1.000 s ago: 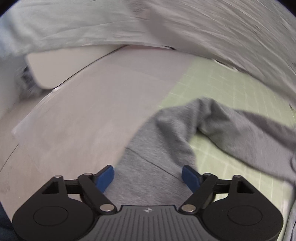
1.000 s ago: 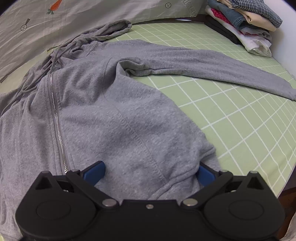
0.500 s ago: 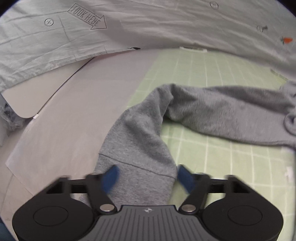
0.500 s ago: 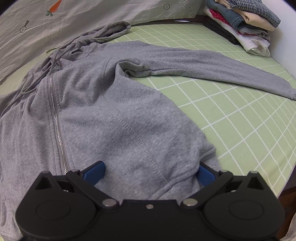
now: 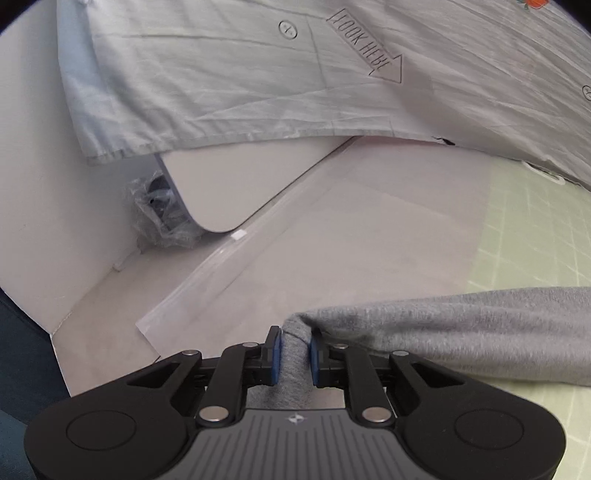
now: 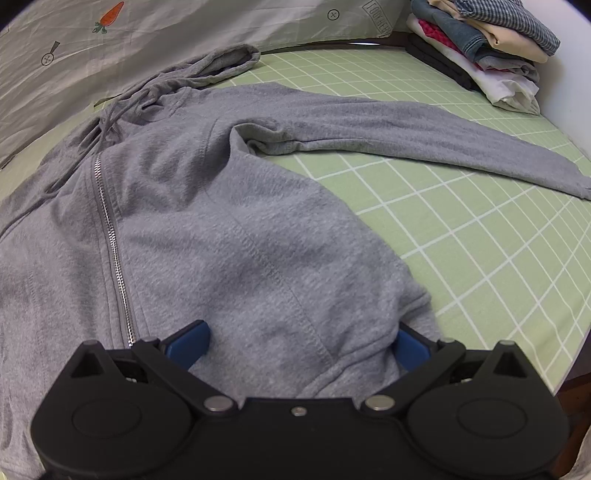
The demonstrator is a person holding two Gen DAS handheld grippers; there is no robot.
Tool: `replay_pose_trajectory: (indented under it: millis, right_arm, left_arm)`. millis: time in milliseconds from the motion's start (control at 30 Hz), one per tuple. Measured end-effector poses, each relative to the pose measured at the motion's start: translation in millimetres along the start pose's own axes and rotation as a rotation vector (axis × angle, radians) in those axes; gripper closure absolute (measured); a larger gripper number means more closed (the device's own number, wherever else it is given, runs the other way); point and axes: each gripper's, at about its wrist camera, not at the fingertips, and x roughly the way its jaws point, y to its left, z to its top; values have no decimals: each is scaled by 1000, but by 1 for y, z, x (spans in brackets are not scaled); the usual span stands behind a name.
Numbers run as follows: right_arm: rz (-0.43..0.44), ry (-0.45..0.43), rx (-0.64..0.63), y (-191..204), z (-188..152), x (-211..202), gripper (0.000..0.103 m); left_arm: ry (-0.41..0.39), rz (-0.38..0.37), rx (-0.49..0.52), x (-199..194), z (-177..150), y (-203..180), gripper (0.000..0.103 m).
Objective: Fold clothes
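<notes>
— What do we have under us?

— A grey hoodie [image 6: 207,229] spread front-up on the green checked sheet [image 6: 491,258], zip [image 6: 110,243] closed and running up toward the hood [image 6: 221,62]. The hood lies at the far end of the hoodie, against the pale printed bedding [image 6: 166,33]. One sleeve [image 6: 406,133] stretches away from the hoodie's shoulder across the sheet, toward the pile of folded clothes [image 6: 484,55] in the far corner.

— And our right gripper [image 6: 299,343]?

— It sits low over the hoodie's hem, blue fingers [image 6: 188,343] spread wide with flat cloth between them. We are pinching nothing there.

— The left gripper [image 5: 294,352]?

— Clenched on the hoodie's other sleeve [image 5: 461,336]. A bunched fold of grey cloth is squeezed between the two blue pads [image 5: 275,356], and from there the sleeve trails off to our right, partly over the sheet [image 5: 535,240] and partly over a pale bare surface [image 5: 351,251] beside it.

— What else do we see from the left wrist?

— Beyond the sleeve, the printed bedding [image 5: 258,74] hangs across the top, with an arrow and lettering on it. Some crumpled clear plastic [image 5: 159,218] is tucked by the white wall, well apart from the hoodie.
</notes>
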Motion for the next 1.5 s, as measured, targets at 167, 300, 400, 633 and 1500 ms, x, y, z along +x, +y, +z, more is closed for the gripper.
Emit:
replay_pose_trajectory:
  millis: [167,300,400,633,1500]
  right_arm:
    - [13,-2,-14,-6,1,1,0]
    - [27,-11,-52,-9,1,-3,0]
    - [30,-55,-107,-14,0,-12,0]
    - [65,-140,-222,-54,17,-23,0]
    - [383,6,-138,-100,59,-20,40]
  left_arm:
    - [19,-21,12,-8,-7,-11,66]
    - [25,-44,20,-18,-13,-21,49]
    - [0,-83,43,-37,-16,-36,45]
    - [-5,-245,109,-90,-38,-96,44]
    - [82,-393,281,-164,-95,-245,40]
